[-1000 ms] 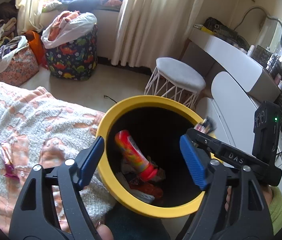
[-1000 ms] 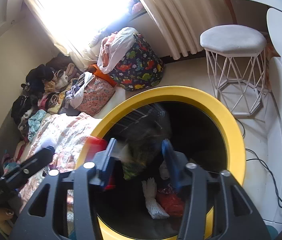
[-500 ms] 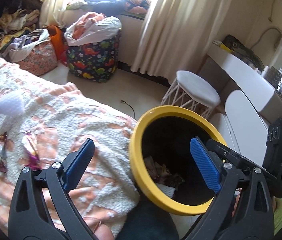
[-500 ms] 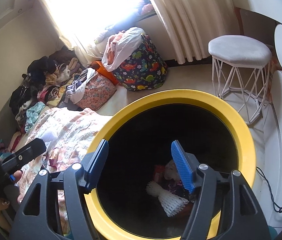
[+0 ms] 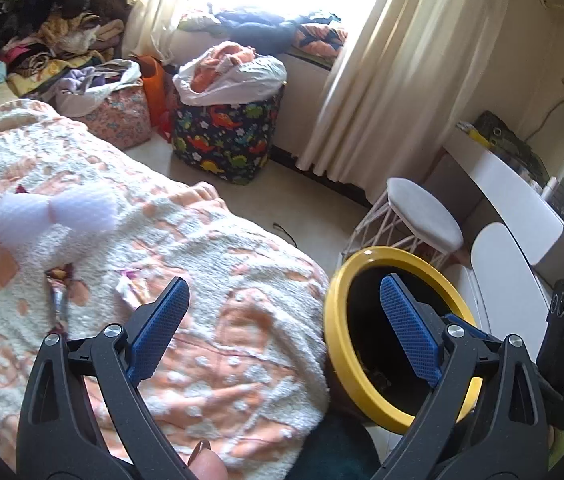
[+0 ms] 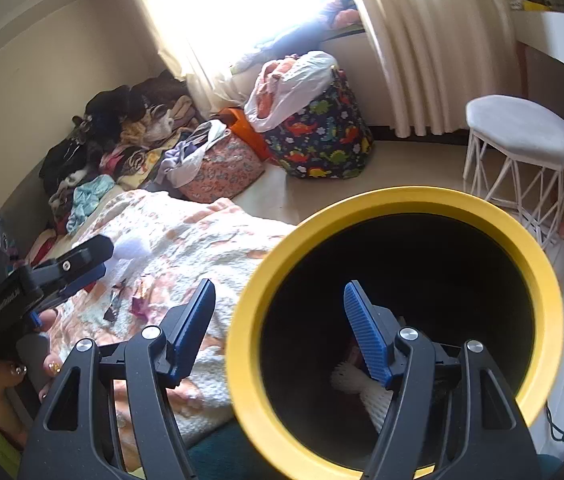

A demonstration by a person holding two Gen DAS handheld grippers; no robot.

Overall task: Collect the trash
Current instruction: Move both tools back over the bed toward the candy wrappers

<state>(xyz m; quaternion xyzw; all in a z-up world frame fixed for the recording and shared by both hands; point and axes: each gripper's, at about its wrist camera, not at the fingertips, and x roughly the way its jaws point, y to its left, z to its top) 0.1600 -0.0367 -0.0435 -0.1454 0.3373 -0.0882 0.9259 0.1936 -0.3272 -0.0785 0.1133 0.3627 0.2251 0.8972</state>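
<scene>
My left claw gapes empty over the blanket, near a wrapper. My right claw, just spreading, holds nothing above the yellow bin beside the bed.

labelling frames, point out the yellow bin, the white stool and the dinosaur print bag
yellow bin [image 6: 537, 264], right wrist view, on its rim
white stool [image 6: 521, 128], right wrist view, on its seat
dinosaur print bag [image 5: 226, 136], left wrist view, on its side
</scene>
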